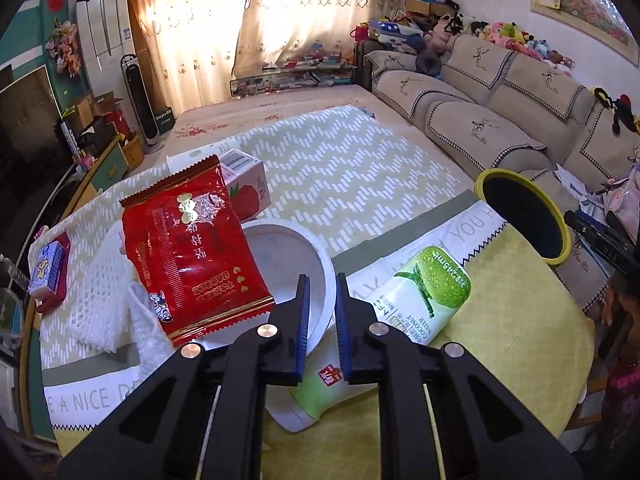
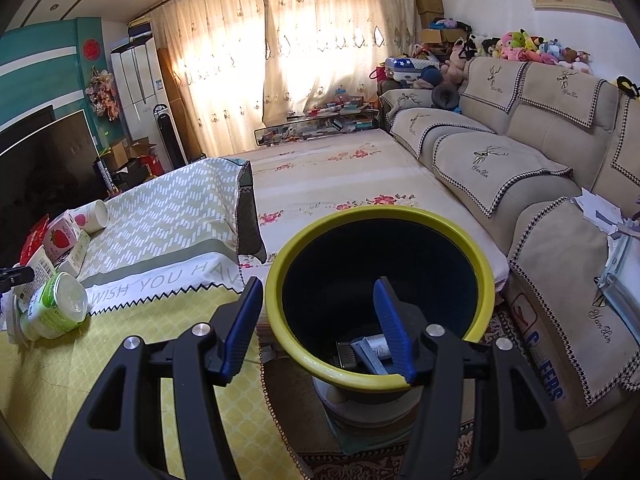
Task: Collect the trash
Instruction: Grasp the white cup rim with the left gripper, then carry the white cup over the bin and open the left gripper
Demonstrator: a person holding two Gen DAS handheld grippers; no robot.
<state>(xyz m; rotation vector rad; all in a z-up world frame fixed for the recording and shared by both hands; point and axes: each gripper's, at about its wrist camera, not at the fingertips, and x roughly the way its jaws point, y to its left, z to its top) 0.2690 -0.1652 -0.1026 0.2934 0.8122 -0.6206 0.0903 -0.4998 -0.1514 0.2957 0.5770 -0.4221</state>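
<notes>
In the left wrist view my left gripper point(image 1: 322, 280) is shut on the rim of a white paper cup point(image 1: 316, 264) lying on its side on the table. A red snack wrapper point(image 1: 192, 248) lies just left of it, a green coconut water carton point(image 1: 428, 296) just right, and a pink strawberry milk carton point(image 1: 248, 184) behind. The yellow-rimmed trash bin point(image 1: 524, 216) stands at the table's right end. In the right wrist view my right gripper point(image 2: 318, 288) is open and empty over the near rim of the bin point(image 2: 376, 216), which holds some trash point(image 2: 368, 350).
White foam netting point(image 1: 100, 280) and a small red and blue box point(image 1: 50, 276) lie at the table's left. The table point(image 2: 168, 208) has a patterned cloth. A sofa point(image 2: 520, 168) runs along the right. A second cup point(image 2: 94, 216) lies further back on the table.
</notes>
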